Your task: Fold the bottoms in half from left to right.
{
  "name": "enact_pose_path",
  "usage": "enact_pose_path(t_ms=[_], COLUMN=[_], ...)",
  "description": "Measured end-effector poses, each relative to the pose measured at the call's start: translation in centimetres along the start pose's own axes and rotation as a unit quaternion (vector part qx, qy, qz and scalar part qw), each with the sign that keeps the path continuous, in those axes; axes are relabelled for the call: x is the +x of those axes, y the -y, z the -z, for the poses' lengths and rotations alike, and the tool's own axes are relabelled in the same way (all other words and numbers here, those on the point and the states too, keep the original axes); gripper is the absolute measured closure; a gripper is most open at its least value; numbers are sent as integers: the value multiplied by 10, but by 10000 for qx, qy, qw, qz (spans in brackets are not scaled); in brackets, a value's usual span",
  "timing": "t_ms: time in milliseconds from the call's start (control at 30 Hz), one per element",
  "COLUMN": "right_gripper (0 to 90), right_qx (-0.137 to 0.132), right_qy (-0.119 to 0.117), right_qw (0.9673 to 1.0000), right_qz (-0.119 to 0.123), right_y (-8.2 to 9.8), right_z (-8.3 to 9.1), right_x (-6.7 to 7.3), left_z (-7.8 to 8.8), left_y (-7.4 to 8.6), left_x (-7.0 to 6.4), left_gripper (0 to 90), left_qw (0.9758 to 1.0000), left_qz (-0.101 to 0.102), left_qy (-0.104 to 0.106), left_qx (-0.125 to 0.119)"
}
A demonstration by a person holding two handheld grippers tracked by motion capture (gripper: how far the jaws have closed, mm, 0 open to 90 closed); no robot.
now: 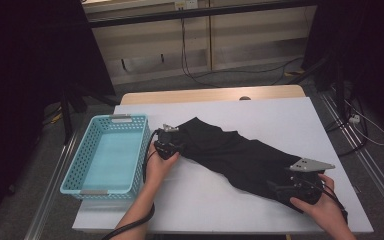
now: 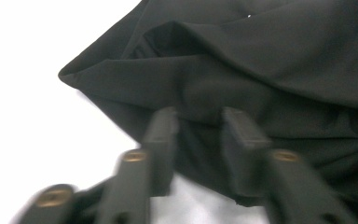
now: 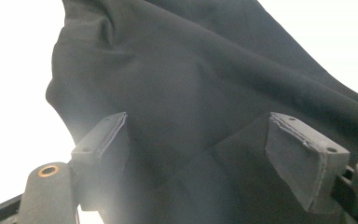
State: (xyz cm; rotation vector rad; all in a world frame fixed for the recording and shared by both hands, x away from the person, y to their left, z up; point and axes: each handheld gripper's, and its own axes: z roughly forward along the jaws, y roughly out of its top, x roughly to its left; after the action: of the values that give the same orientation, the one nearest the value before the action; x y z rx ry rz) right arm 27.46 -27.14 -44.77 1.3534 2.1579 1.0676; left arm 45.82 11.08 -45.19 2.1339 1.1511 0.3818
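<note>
Right gripper view: a black, soft-draped cloth garment (image 3: pixel 205 93) takes up most of the frame, its folds running from upper left to lower right. A white table surface (image 3: pixel 14 93) shows at the left edge and in the upper right corner. The right gripper (image 3: pixel 198 144) rises from the bottom; its two dark grey padded jaws stand wide apart, cloth lying between them, pads not pressing it.
</note>
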Motion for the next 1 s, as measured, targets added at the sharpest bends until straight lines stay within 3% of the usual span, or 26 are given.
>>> enact_pose_path(t_ms=[100,167,467,600,667,733,800,867,933,1000], right_gripper=[220,222,221,218,217,217,216,216,215,220], right_qx=[20,29,47,47,33,19,13,20,18,21], right_qy=[-2,15,-70,-114,-131,-150,-165,-170,-179,-169], right_qw=[10000,10000,9999,9998,9998,9998,9998,9998,9998,9998], right_qz=[31,51,102,125,133,114,117,117,126,120], right_y=[0,0,2,1,1,0,0,0,0,0], right_z=[0,0,-1,-2,-2,-2,-2,-3,-2,-2], right_x=[1,2,7,9,10,11,11,11,11,10], left_z=[1,3,27,31,31,31,30,29,27,25], left_y=[0,0,5,5,4,2,-1,-3,-5,-8], left_x=[0,1,7,3,0,-5,-11,-19,-25,-31], left_gripper=[871,890,899,885,715,661,515,484,388,349], left_qw=[9999,9999,9995,9994,9997,9996,9990,9981,9974,9966], left_qz=[93,92,263,245,150,13,-92,-142,-283,-274], left_qy=[-15,-43,-166,-211,-115,138,330,531,599,713], left_qx=[60,91,14,-82,-167,-240,-295,-292,-300,-309])
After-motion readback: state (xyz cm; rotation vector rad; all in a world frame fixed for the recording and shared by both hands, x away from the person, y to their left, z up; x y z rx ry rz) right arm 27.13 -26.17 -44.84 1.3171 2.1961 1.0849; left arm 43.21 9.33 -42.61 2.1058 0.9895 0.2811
